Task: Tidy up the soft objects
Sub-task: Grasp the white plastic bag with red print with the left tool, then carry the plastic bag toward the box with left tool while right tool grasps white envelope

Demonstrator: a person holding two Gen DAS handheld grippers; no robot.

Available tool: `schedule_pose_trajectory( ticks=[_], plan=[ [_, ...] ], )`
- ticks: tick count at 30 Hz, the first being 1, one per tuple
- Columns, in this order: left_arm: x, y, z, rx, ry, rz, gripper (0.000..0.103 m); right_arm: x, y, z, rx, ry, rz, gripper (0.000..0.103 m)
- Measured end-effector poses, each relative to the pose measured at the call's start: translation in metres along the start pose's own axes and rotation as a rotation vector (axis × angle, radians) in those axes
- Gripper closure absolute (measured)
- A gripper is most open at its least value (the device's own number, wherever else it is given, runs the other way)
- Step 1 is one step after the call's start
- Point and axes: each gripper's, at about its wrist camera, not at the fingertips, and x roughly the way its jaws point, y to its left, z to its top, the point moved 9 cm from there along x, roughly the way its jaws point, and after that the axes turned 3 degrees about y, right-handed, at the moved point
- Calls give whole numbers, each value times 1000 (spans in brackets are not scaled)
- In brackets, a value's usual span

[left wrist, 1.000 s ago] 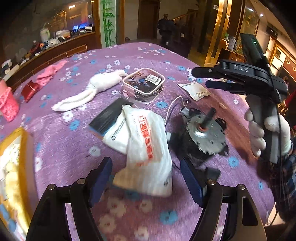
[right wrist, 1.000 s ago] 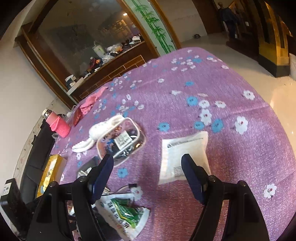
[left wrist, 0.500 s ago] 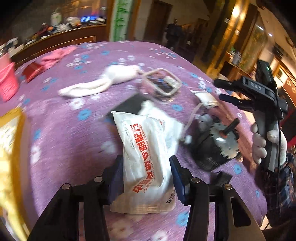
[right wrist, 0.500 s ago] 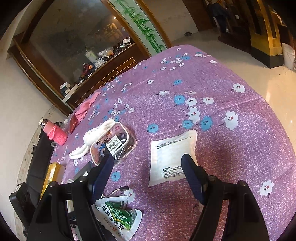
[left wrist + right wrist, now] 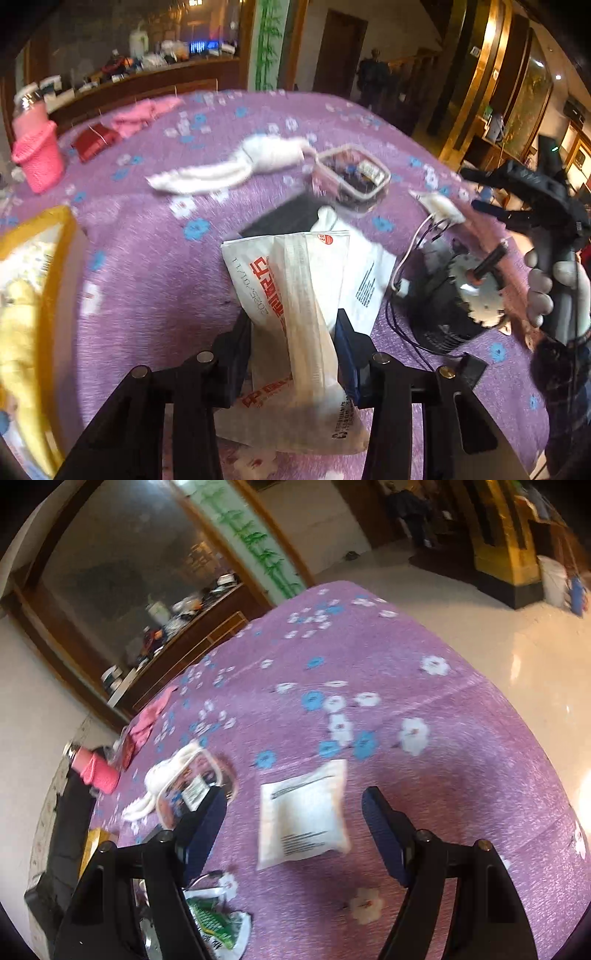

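My left gripper [image 5: 293, 341] is shut on a white plastic bag with red print [image 5: 291, 295] and pinches its middle, just above the purple flowered cloth [image 5: 147, 266]. My right gripper [image 5: 295, 834] is open and hovers over a small white packet [image 5: 304, 818] lying flat on the cloth [image 5: 424, 686]; the packet sits between its fingers. The right gripper also shows in the left wrist view [image 5: 532, 206], held in a white-gloved hand. A white plush toy [image 5: 236, 166] lies further back.
A clear pouch [image 5: 351, 177] lies next to the plush toy. A black motor with wires [image 5: 458, 295] stands right of the bag. A yellow box [image 5: 29, 314] sits at left, a pink cup [image 5: 37, 158] and pink cloth [image 5: 144, 114] further back. A green-printed packet [image 5: 214, 923] lies near me.
My left gripper closed on the white bag and lifted its middle. My right gripper moved down and forward over the small white packet.
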Motion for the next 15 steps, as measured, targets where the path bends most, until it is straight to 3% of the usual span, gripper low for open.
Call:
schedule_pose_trajectory(
  ticks=[4, 9, 15],
  plan=[
    [-31, 3, 3, -29, -58, -24, 59, 6, -15, 1, 62, 22, -3, 28],
    [-64, 11, -4, -52, -99, -19, 59, 22, -7, -9, -6, 79, -44, 27],
    [-97, 35, -12, -77, -147, 29, 59, 39, 5, -13, -97, 114, -155, 11]
  ],
)
